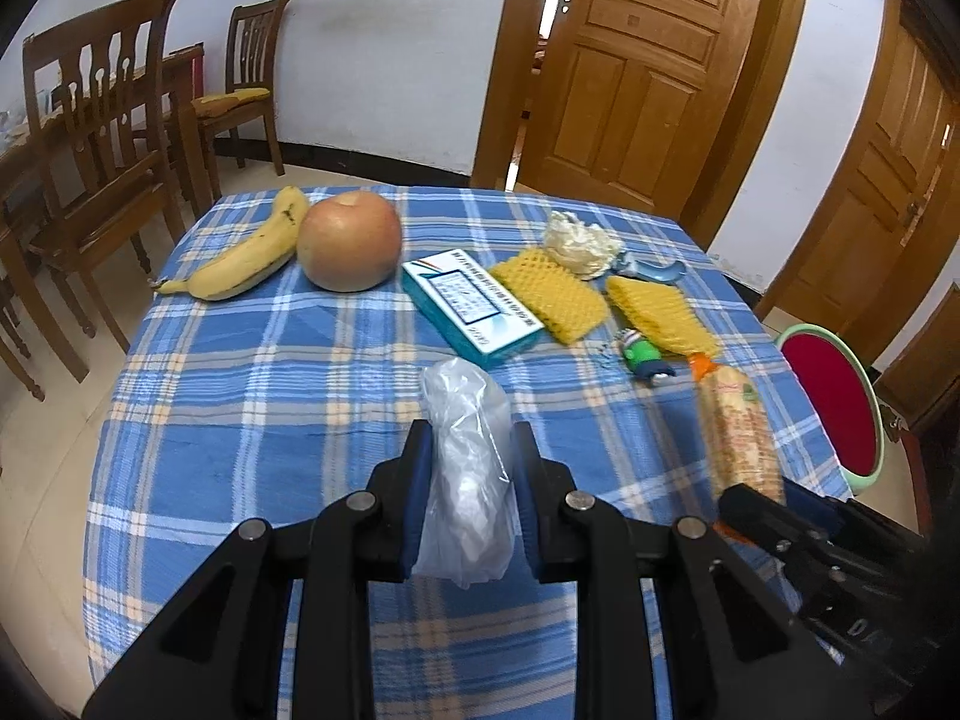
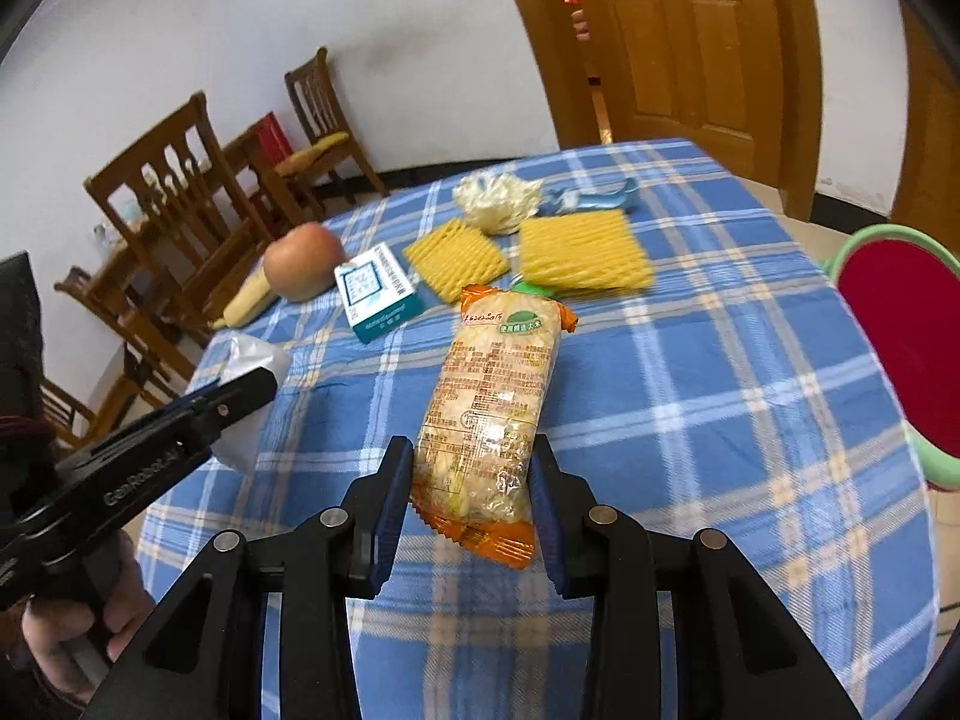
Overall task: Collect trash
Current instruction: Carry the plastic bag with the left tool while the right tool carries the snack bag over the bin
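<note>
While both claws carry a piece of trash, collection looks only partly done. Crumpled clear plastic bag [image 1: 471, 468] pinched between pads of left gripper [image 1: 471, 450], jaws narrow, bag bulging out front & back, lifted off the checked tablecloth [image 1: 240, 396]. Orange snack wrapper [image 2: 489, 414] clamped at its near end by right gripper [image 2: 471, 468], jaws a bit wider, pads pressing both sides, far end of wrapper sticking out over the cloth.

Still lying on table, judged as trash left: two yellow foam fruit nets [image 1: 549, 294] [image 1: 660, 315] side by side, white crumpled wad [image 1: 579, 243] just behind them, blue scrap [image 1: 657, 270] touching the wad's right, small green-and-blue toy-like bit [image 1: 645, 357] near the second net. Teal-and-white box [image 1: 471, 306] beside first net, full or empty: cannot tell. Banana [image 1: 246, 261] & apple [image 1: 349, 241] at far left, touching, prob. not trash.

Red basin w/ green rim [image 2: 900, 348] off the table's right edge, likely the drop spot, though not certain. Nothing visible inside it from these views.

Judgement: two items in hand, none confirmed binned, approx five more to go. Next: carry both over to the basin, let go, return for nets & wad.

Beyond: wooden chairs [image 1: 96, 138] at left, doors [image 1: 648, 60] behind.
</note>
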Available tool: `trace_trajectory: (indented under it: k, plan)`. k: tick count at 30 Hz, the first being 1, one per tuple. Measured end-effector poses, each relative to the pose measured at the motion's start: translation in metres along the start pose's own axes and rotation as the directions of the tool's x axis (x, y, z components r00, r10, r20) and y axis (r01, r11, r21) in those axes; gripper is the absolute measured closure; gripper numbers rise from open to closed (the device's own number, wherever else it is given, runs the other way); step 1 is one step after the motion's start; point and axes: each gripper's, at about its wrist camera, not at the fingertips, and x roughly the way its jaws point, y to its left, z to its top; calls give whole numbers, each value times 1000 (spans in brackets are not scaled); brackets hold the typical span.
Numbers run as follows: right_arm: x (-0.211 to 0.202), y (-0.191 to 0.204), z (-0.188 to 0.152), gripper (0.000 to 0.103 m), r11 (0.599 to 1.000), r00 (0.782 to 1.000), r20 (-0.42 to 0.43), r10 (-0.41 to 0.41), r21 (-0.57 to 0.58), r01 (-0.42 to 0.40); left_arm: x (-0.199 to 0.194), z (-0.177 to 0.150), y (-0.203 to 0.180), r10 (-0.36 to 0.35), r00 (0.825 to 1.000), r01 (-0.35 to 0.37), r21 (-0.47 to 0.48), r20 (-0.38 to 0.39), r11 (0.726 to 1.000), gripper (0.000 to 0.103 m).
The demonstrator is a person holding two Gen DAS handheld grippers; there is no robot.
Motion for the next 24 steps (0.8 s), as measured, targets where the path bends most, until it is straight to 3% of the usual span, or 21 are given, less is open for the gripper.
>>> trace_trajectory:
  k: [6,13,24]
  plan:
    - [-30,-22,0,65,998,996,77,-40,51,36,-8,0,-21,-22,1000,22,32,14,999,77]
    - [-55,-57,8,64,990,990,129,-64,131,47,-11,8,-52,-101,995,102,62,-12,993,77]
    - [-87,-109,13,64,975,975,196,-102,216,59,-8,25,-111,-166,986,169,126,-29,978,77]
